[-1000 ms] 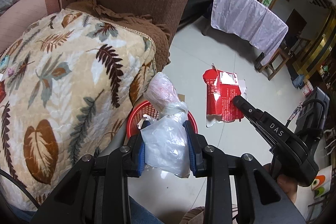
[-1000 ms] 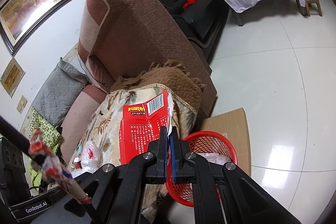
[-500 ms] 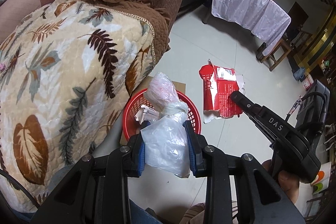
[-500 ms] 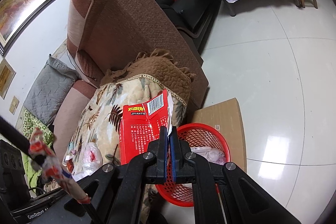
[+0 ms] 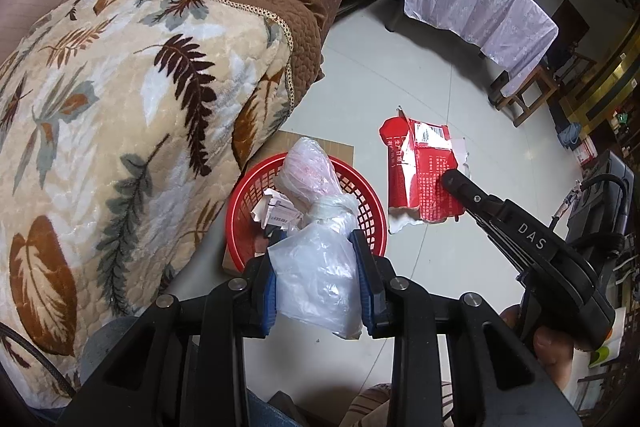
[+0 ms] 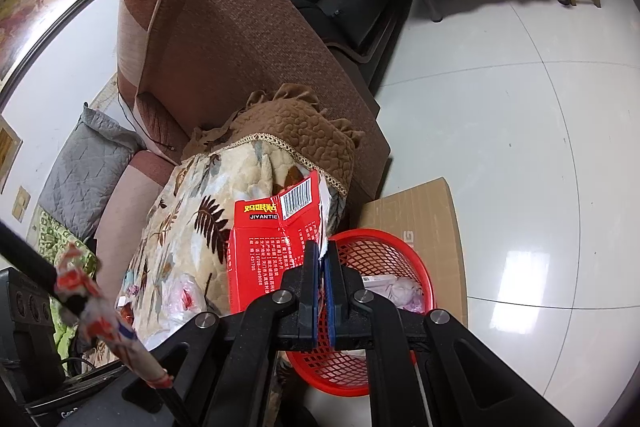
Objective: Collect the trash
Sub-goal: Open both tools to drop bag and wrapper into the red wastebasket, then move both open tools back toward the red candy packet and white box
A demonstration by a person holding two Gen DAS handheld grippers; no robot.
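My left gripper (image 5: 316, 243) is shut on a clear plastic bag (image 5: 316, 279); the bag's pink-tinted top (image 5: 306, 167) hangs over the red mesh basket (image 5: 370, 203) on the floor. The basket holds white paper scraps (image 5: 276, 209). In the left wrist view my right gripper (image 5: 451, 181) comes in from the right, shut on a torn red carton (image 5: 418, 179) held above the floor just right of the basket. In the right wrist view my right gripper (image 6: 321, 250) pinches the red carton (image 6: 268, 247) by its edge, with the basket (image 6: 376, 251) just behind it.
The basket stands on a flat cardboard sheet (image 6: 416, 211) beside a brown sofa (image 6: 224, 39) draped with a leaf-print blanket (image 5: 120, 107). More plastic trash (image 6: 184, 291) lies on the blanket. A cloth-covered table (image 5: 480, 3) stands across the tiled floor.
Both grippers have shifted toward the basket, which now shows more fully under the bag. The bag and the carton stay gripped as before.
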